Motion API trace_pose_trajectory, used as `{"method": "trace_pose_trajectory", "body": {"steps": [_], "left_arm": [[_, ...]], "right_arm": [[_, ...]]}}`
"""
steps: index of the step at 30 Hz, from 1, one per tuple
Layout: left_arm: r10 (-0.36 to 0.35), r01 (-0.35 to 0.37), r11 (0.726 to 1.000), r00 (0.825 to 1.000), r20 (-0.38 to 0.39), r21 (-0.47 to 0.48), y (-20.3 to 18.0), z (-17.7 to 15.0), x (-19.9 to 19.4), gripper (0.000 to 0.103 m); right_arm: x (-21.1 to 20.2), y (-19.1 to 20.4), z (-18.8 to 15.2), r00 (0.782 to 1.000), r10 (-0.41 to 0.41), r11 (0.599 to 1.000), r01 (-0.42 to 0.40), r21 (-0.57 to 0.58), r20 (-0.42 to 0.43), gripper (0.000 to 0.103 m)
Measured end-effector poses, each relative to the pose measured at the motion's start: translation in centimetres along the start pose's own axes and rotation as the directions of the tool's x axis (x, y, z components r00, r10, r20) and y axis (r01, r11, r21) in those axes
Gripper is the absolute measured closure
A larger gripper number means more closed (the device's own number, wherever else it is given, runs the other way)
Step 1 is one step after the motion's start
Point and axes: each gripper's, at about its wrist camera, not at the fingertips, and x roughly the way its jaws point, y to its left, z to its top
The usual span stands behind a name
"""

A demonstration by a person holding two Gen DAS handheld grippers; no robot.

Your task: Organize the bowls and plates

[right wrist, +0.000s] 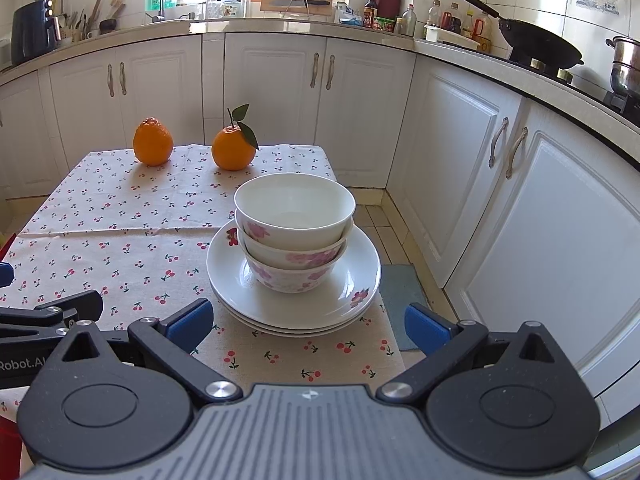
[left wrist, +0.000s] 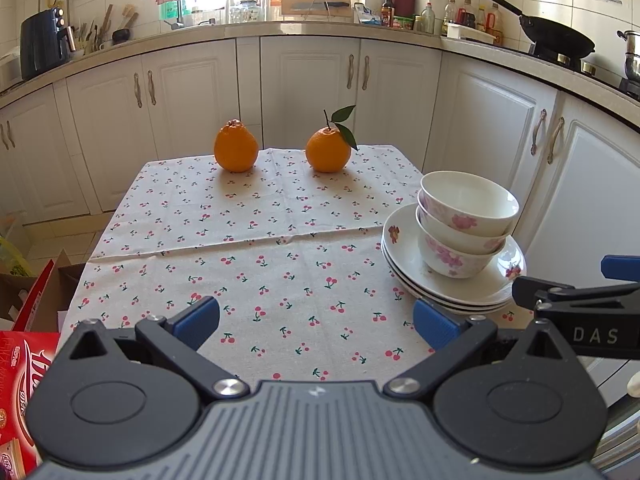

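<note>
Right wrist view has the stack dead ahead: three flowered bowls (right wrist: pixel 294 240) nested one in another, standing on a pile of three plates (right wrist: pixel 352 296) near the bench's (right wrist: pixel 120 216) right edge. The right gripper (right wrist: pixel 308 320) has its blue fingers (right wrist: pixel 190 320) spread wide and empty, one at 9 o'clock of the plate pile and one at 3 o'clock, both short of the rim and touching nothing.

From the left wrist view the same bowls (left wrist: pixel 464 220) and plates (left wrist: pixel 404 256) sit at 3 o'clock, and the left gripper (left wrist: pixel 316 322) is likewise wide open and empty over bare cherry-print cloth (left wrist: pixel 256 248). Two oranges (left wrist: pixel 236 151) stand at the far edge, toward 12 o'clock, well apart from the crockery.

Judging by this, the sorting looks either finished or not yet begun; which, I cannot tell, since everything is already in one tidy stack. If the bowls are to be set apart from the plates, the next move would be for the right gripper to rise to the top bowl's rim, close on its wall and lift straight up, so that the nested bowls below do not drag or tip. The left could steady the plates.
</note>
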Motion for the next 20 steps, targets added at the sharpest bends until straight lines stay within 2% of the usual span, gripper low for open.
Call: {"method": "trace_pose_trajectory", "body": {"steps": [20], "left_arm": [[-0.007,0.007,1.0,1.0,-0.006,-0.007,0.14,-0.06,0.04,0.001]], "right_arm": [[0.0,0.13,-0.05,1.0,-0.005,1.0,0.005,-0.005,0.001,0.0]]}}
